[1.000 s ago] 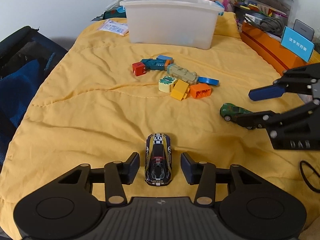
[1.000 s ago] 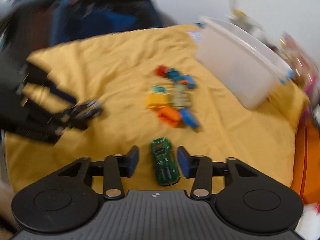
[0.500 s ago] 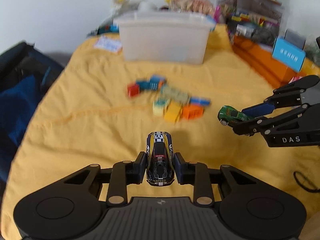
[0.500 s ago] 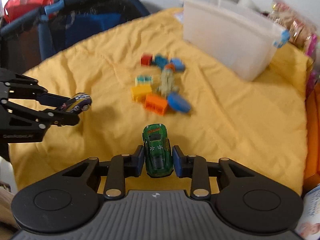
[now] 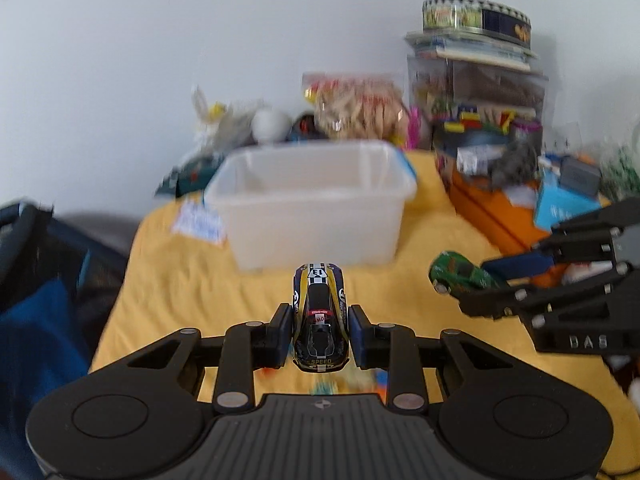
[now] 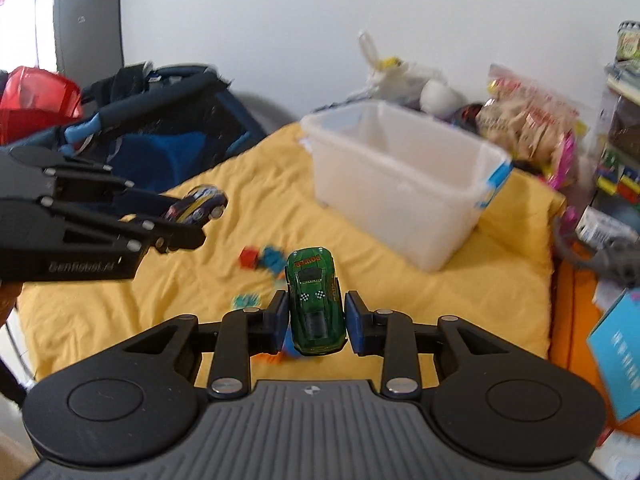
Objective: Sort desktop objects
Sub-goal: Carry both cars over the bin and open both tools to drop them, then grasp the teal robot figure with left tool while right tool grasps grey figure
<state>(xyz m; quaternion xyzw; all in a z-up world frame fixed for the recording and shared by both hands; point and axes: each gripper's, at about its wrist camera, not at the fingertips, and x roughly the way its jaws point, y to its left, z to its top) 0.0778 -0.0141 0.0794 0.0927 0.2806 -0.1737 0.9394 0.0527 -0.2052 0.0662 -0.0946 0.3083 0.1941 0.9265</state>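
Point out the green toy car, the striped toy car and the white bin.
green toy car [image 6: 316,304], right wrist view, on its roof.
striped toy car [image 5: 319,320], left wrist view, on its roof.
white bin [image 5: 316,224], left wrist view, on its front wall.

Soft even daylight, backgrounds motion-blurred in both fisheye views, edges bowed with dark vignette corners, no glare

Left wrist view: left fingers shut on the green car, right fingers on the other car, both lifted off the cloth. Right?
Not quite. The left gripper holds the yellow-and-black car; the green car sits in the right gripper. Both wrist views show it. The rest holds.
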